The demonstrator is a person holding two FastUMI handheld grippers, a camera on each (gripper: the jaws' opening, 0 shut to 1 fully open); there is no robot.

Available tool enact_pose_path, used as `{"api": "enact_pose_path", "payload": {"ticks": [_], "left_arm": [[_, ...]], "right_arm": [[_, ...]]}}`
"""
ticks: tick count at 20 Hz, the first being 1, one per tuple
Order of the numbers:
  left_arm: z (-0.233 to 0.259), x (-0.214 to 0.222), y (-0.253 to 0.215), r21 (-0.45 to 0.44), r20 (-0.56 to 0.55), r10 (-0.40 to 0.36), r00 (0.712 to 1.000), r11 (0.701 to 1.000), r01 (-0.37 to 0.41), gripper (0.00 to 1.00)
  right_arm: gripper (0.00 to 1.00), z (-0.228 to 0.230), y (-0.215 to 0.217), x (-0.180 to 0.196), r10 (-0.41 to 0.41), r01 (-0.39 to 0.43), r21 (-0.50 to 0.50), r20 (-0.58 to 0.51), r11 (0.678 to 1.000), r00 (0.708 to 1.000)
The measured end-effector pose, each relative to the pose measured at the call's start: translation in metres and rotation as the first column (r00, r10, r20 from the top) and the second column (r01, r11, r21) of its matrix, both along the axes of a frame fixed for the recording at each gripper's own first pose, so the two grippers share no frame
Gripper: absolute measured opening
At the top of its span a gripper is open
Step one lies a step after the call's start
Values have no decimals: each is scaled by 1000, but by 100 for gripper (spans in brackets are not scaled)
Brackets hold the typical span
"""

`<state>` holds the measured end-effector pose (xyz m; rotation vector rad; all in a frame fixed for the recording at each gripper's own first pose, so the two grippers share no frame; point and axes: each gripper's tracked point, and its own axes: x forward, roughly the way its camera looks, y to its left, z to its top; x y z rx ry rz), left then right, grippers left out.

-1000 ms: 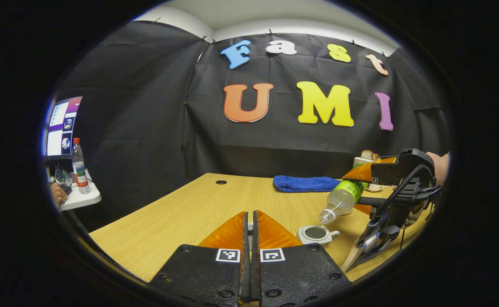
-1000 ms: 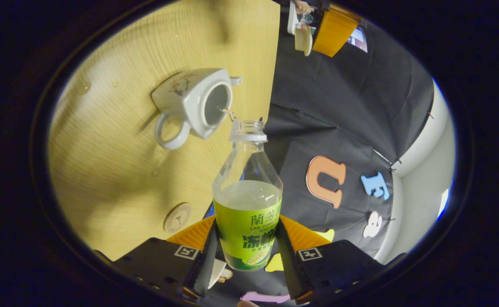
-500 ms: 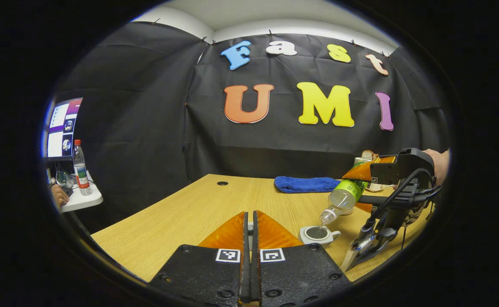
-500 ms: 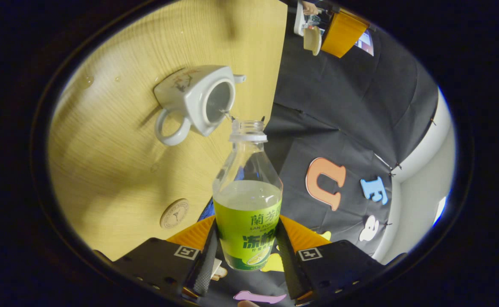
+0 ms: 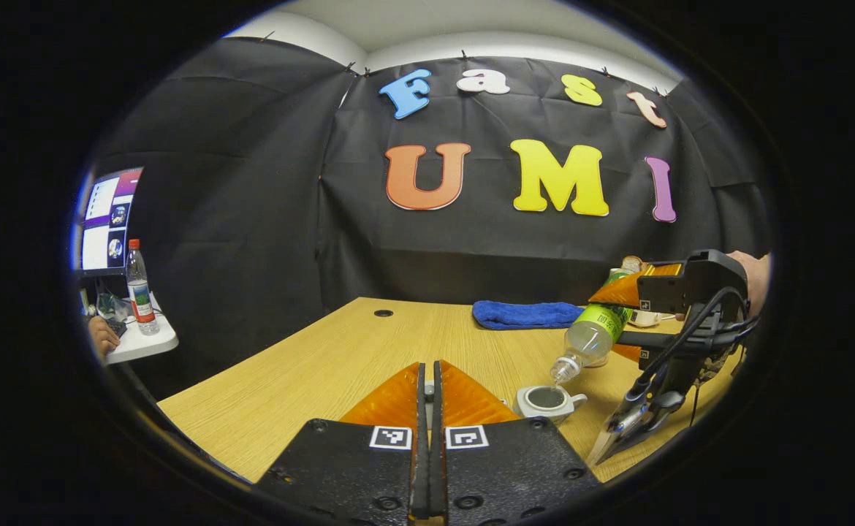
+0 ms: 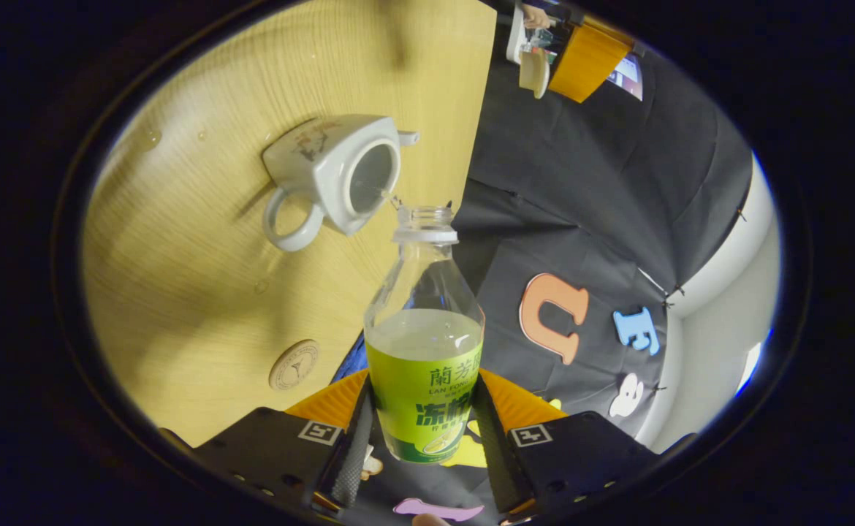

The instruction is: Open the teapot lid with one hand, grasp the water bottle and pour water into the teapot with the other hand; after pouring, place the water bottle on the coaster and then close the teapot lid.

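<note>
A white teapot (image 5: 548, 400) stands open on the wooden table (image 5: 325, 365), its handle toward the right gripper view's camera. My right gripper (image 6: 422, 394) is shut on a clear water bottle (image 6: 424, 343) with a green label. The bottle is tilted, with its uncapped mouth just above the teapot (image 6: 332, 175) opening, and a thin stream of water runs in. In the left gripper view the right gripper (image 5: 606, 325) holds the bottle (image 5: 592, 332) at the right. My left gripper (image 5: 430, 438) is raised off to the side, shut on the white lid (image 6: 533, 71). A round coaster (image 6: 294, 364) lies near the bottle's base.
A blue cloth (image 5: 526, 314) lies at the table's far edge, with small white items (image 5: 643, 318) beside it. To the left, a side table (image 5: 139, 343) carries a monitor (image 5: 106, 219), another bottle (image 5: 137, 286) and a person's hand (image 5: 99, 336). Water drops (image 6: 151, 136) dot the table.
The right gripper and bottle have shifted a little but stay tilted over the teapot, still pouring. The left gripper has barely moved and keeps the lid.
</note>
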<state>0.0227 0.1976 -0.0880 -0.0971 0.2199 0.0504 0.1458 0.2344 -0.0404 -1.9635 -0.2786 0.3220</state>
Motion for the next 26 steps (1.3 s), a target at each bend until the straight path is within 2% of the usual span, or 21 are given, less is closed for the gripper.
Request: {"api": "enact_pose_path", "payload": {"ticks": [1, 3, 19, 23, 25, 26], "left_arm": [[2, -1, -1, 1, 1, 0, 1000, 1000, 0, 3], [1, -1, -1, 2, 0, 0, 1000, 1000, 0, 3], [-1, 0, -1, 6, -9, -2, 1000, 1000, 2, 3], [-2, -2, 8, 12, -12, 10, 1000, 1000, -10, 3], [-1, -4, 15, 7, -12, 29, 1000, 1000, -29, 3], [0, -4, 16, 4, -10, 35, 999, 999, -35, 3]], "right_arm": [[71, 0, 0, -1, 1, -1, -2, 1, 1000, 1000], [69, 1, 1, 0, 5, -5, -3, 4, 1000, 1000], [71, 4, 1, -1, 16, -16, -11, 20, 1000, 1000], [69, -11, -3, 1, 17, -7, 96, -102, 995, 995], [72, -17, -2, -5, 26, 3, 174, -163, 985, 986], [69, -21, -1, -6, 36, 9, 223, -195, 975, 980]]}}
